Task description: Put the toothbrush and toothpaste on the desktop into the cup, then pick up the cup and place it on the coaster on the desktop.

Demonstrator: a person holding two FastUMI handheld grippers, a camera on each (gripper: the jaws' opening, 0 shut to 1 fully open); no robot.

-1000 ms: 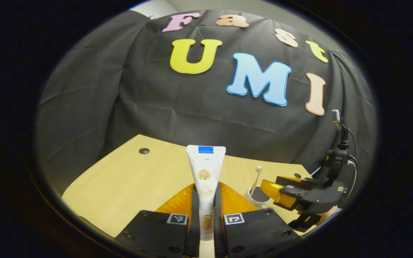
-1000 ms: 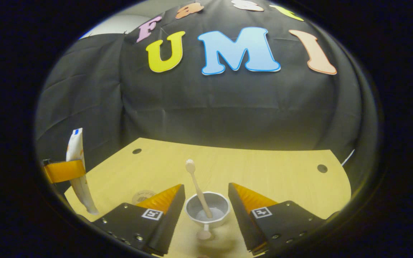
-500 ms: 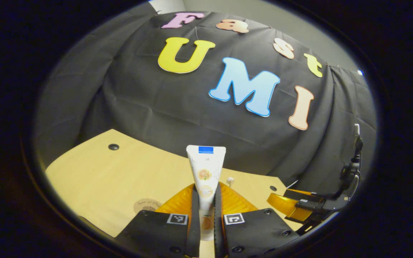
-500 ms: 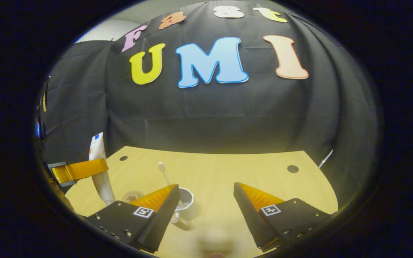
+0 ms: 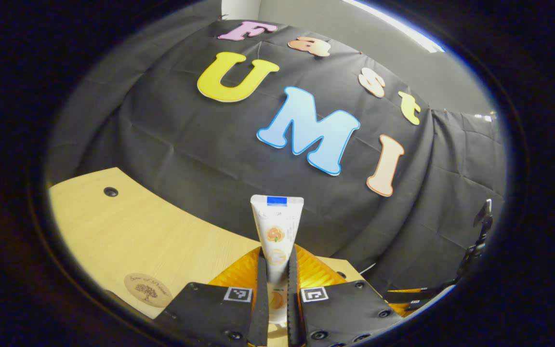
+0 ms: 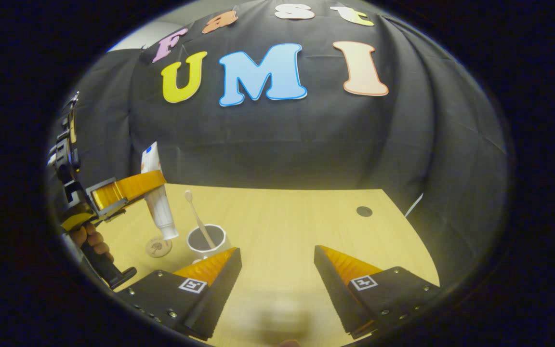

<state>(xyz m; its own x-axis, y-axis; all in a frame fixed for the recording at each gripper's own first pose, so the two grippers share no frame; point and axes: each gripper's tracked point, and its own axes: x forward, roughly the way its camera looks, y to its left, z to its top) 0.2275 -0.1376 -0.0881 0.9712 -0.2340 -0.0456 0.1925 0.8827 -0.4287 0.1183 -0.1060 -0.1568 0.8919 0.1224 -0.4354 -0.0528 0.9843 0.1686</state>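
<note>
My left gripper (image 5: 276, 260) is shut on a white toothpaste tube (image 5: 276, 230) that stands upright between its fingers. In the right gripper view that tube (image 6: 158, 202) hangs cap down in the left gripper (image 6: 128, 189), above the desk and just left of the white cup (image 6: 206, 239). A toothbrush (image 6: 196, 219) leans in the cup, head up. The round brown coaster (image 6: 158, 247) lies left of the cup, and it also lies at the lower left (image 5: 148, 290) of the left gripper view. My right gripper (image 6: 277, 258) is open over the desk, right of the cup, holding nothing.
The light wooden desk (image 6: 297, 221) has a cable hole (image 6: 364, 211) at the far right and another (image 5: 110, 192) at the far left. A hand (image 6: 89, 238) grips the left gripper's handle. Black cloth walls the back.
The right gripper has drawn back and to the right, away from the cup, still open. The left gripper has carried the toothpaste toward the cup and coaster, tilting upward.
</note>
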